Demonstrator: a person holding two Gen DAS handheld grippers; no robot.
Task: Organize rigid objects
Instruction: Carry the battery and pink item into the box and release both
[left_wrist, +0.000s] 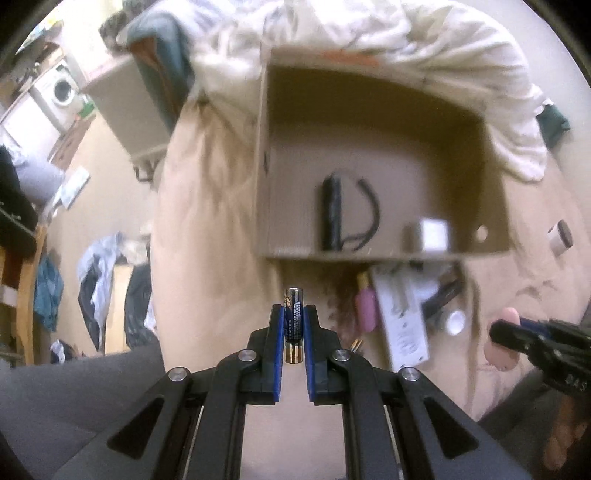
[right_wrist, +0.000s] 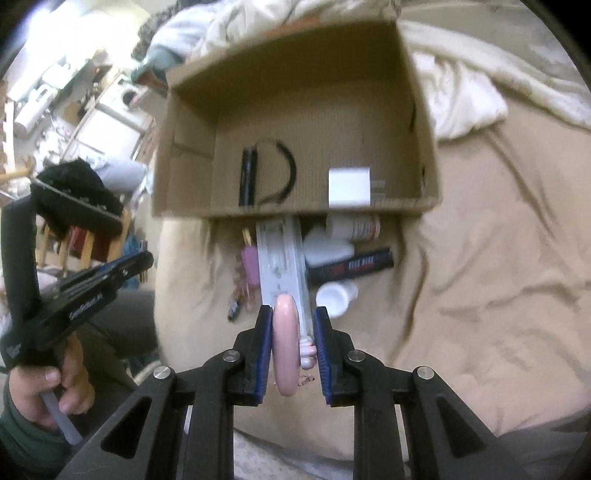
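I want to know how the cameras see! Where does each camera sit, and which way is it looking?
Left wrist: sits on the left gripper, looking down along its fingers at the battery it holds and the box; the right gripper shows at the right edge.
Right wrist: sits on the right gripper, looking down at its pink toy and the box; the left gripper and hand show.
Both share the box, the black tool and white cube inside, and the bed.
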